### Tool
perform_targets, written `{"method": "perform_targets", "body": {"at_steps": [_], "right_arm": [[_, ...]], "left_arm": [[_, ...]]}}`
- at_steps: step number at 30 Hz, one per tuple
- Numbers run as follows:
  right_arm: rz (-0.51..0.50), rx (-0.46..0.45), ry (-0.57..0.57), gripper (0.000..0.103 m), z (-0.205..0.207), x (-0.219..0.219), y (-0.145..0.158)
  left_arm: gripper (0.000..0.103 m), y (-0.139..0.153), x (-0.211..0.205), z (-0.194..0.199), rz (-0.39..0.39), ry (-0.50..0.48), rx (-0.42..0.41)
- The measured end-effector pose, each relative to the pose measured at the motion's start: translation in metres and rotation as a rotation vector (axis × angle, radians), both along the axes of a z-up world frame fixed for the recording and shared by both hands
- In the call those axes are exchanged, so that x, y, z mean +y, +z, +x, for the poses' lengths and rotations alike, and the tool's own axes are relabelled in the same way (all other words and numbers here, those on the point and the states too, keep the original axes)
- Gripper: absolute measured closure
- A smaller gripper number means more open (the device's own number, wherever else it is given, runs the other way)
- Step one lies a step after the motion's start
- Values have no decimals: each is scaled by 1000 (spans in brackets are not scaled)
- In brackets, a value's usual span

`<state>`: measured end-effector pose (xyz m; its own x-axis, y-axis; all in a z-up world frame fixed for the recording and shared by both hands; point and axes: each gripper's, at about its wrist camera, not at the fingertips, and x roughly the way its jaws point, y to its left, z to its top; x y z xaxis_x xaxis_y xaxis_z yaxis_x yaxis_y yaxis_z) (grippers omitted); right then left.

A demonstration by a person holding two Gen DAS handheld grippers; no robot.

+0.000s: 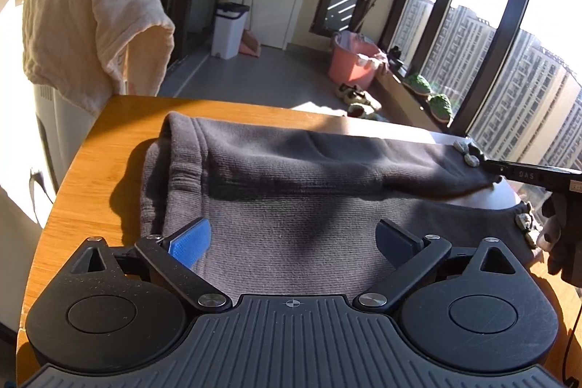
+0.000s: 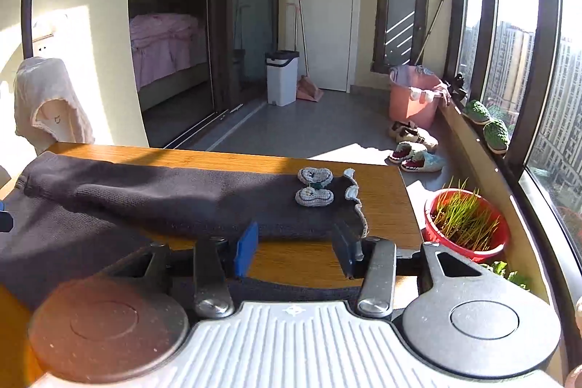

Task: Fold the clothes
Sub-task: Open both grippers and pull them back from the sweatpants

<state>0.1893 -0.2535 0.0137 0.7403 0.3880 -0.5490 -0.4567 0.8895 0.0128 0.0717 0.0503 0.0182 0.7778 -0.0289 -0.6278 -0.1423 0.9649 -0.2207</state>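
Dark grey knitted trousers (image 1: 291, 191) lie across the wooden table (image 1: 109, 133), waistband at the left, one leg folded over the other. Small crocheted decorations (image 2: 313, 186) sit near the leg's cuff. My left gripper (image 1: 294, 239) is open, its jaws wide apart just above the near part of the garment. My right gripper (image 2: 300, 248) is open and holds nothing, its fingertips over the table just in front of the cuff (image 2: 349, 206). In the left wrist view the right gripper's black finger (image 1: 523, 173) lies at the cuff of the upper leg.
A cream towel (image 1: 91, 24) hangs over a white appliance at the table's far left corner. Beyond the table are a white bin (image 2: 282, 77), a pink bucket (image 2: 414, 97) and shoes (image 2: 414, 144). A red pot of grass (image 2: 467, 224) stands right of the table by the windows.
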Motion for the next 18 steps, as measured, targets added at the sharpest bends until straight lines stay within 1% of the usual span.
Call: {"method": "perform_targets", "body": {"at_steps": [3,5,6,8,10,12,15,17,18], "right_arm": [[12,66,43,56,-28,-8,-8],[38,127,50,56,-36,-13,-16],[48,131,48,55,-37,-14,-18],[58,122,45,54,-37,-14,-20],[83,136,41,50,-34,-13,-22],[70,126,45,49,-30,-11,-27],[20,77,32,47,-34,2,-30],[12,52,8,47,-42,6,-30],[15,29,-7,46,-48,5,-29]], "left_arm": [[0,1,-11,-5,22,-8,8],[0,0,-17,-7,28,-18,15],[0,-2,-19,-7,31,-20,23],[0,-7,-21,-4,42,-13,47],[0,-11,-22,-3,50,-1,65],[0,-13,-21,-3,69,4,64],[0,-14,-23,-7,100,6,63],[0,-17,-27,-10,132,10,49],[0,-18,-30,-11,148,13,42]]}}
